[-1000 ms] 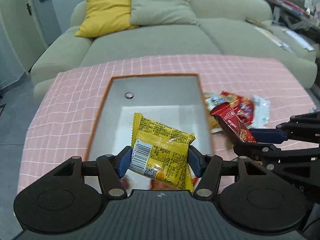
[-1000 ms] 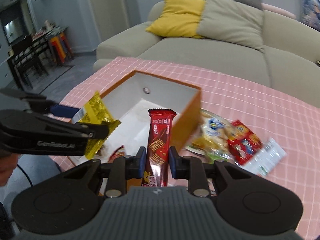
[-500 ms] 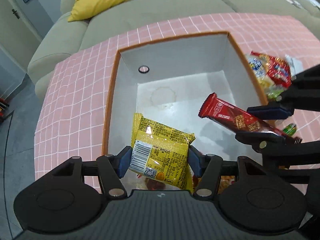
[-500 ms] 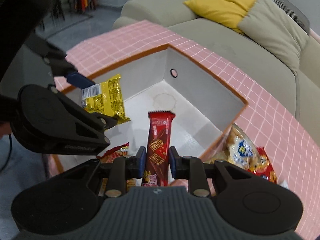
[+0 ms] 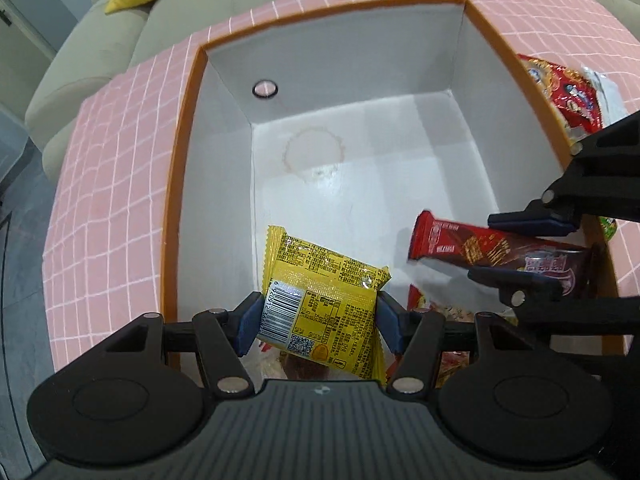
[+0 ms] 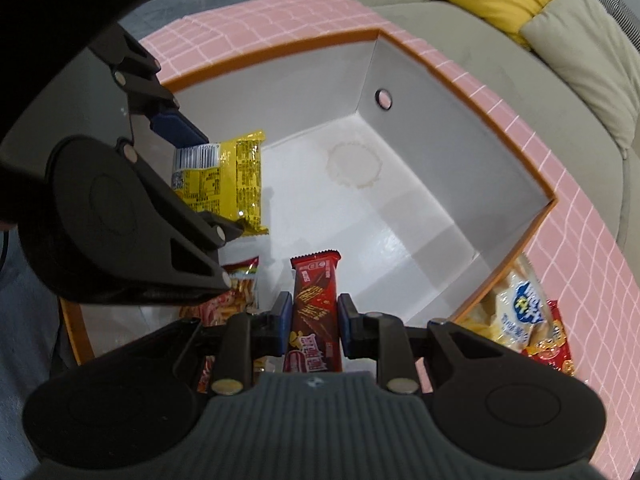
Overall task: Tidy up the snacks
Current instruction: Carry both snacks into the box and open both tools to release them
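Observation:
An orange-rimmed box with white inner walls stands on the pink checked tablecloth; it also shows in the right wrist view. My left gripper is shut on a yellow snack packet and holds it inside the box near the front wall. My right gripper is shut on a red chocolate wafer bar, held inside the box to the right of the yellow packet. The bar also shows in the left wrist view. Red snack packets lie on the box floor beneath both grippers.
Several loose snack packets lie on the tablecloth outside the box's right wall, also in the left wrist view. A green sofa with yellow and grey cushions stands behind the table. The far half of the box floor is bare.
Both grippers have moved forward and down into the box with their snacks. The red bar has come from outside the box's right wall to inside it.

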`<state>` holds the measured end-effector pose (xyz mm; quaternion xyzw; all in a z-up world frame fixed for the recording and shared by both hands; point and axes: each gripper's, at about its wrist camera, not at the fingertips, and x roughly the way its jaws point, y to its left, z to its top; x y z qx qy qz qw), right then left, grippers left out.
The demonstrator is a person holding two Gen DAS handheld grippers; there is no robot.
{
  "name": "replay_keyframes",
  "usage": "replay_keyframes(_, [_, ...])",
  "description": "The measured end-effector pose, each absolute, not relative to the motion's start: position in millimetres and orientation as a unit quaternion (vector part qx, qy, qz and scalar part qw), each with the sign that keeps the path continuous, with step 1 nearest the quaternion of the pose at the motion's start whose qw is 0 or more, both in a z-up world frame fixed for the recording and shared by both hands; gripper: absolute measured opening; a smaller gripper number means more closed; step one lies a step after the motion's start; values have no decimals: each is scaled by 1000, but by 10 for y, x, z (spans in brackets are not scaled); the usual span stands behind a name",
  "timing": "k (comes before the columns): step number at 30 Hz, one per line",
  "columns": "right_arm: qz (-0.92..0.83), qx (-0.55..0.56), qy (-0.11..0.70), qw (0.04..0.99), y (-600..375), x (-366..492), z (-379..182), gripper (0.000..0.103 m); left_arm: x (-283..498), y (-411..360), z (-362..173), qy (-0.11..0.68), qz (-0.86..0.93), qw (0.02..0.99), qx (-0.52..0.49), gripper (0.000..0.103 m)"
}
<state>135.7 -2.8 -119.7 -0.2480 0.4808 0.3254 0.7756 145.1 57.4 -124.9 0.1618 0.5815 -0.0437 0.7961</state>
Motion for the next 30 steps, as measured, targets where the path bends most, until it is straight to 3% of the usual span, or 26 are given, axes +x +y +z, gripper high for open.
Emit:
replay_keyframes(9, [328,-265,482,768,7,1332,-1222,20,1465,619,-1286,592,-41,789,160,70])
replay_keyframes(12, [329,-272,481,766,28,1312,-1214,22,1447,626,-1269,593,-41,788,162,75])
replay_keyframes(20, [327,-275,471,772,31,1254,-1082,49,1363,661,-1128,587,-37,792,161,83])
replay_keyframes(27, [320,-260,455,789,-88,1198,-865,60,1251,671,-866,566,-39,810,145,85])
replay_keyframes(30, [311,-243,445,804,-192,1167,-764,69,1214,656,-762,555,-38,819,140,85])
